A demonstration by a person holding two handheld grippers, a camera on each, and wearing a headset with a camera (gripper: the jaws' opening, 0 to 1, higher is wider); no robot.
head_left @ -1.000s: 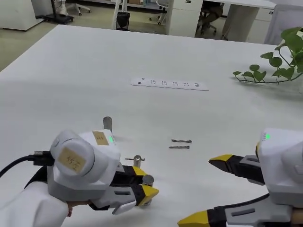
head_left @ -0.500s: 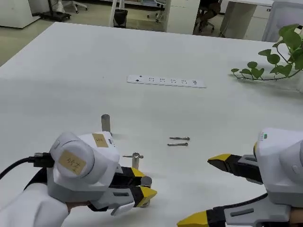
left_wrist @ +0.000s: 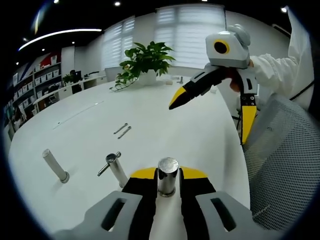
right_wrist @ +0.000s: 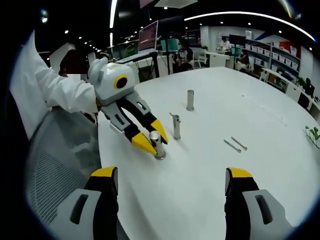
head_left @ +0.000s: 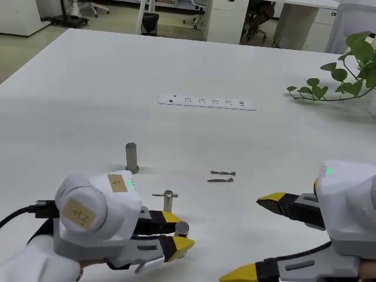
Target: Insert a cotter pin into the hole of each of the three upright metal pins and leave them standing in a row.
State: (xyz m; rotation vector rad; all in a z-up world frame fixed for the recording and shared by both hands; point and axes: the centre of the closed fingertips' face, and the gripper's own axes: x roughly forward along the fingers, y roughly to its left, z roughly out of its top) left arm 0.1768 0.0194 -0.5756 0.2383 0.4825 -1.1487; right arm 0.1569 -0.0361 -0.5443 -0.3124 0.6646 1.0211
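Observation:
Three upright metal pins stand on the white table point(head_left: 88, 88). My left gripper point(head_left: 176, 232) is shut on the nearest pin point(head_left: 182, 227), which the left gripper view shows clamped between the jaws point(left_wrist: 167, 176). The middle pin point(head_left: 168, 200) carries a cotter pin through its hole. The far pin point(head_left: 131, 157) stands bare. Two loose cotter pins point(head_left: 222, 176) lie to the right. My right gripper point(head_left: 247, 238) hangs open and holds nothing, apart from the pins. The right gripper view shows the left gripper point(right_wrist: 148, 140) on its pin point(right_wrist: 156, 144).
A white power strip point(head_left: 205, 101) lies further back on the table. A green plant point(head_left: 341, 76) trails at the far right. A mesh chair point(right_wrist: 55, 165) sits by the table's near edge. Bare tabletop stretches between the pins and the power strip.
The left gripper's body has sunk slightly toward the near edge, still clamped on the nearest pin. The right gripper and the other pins have stayed put.

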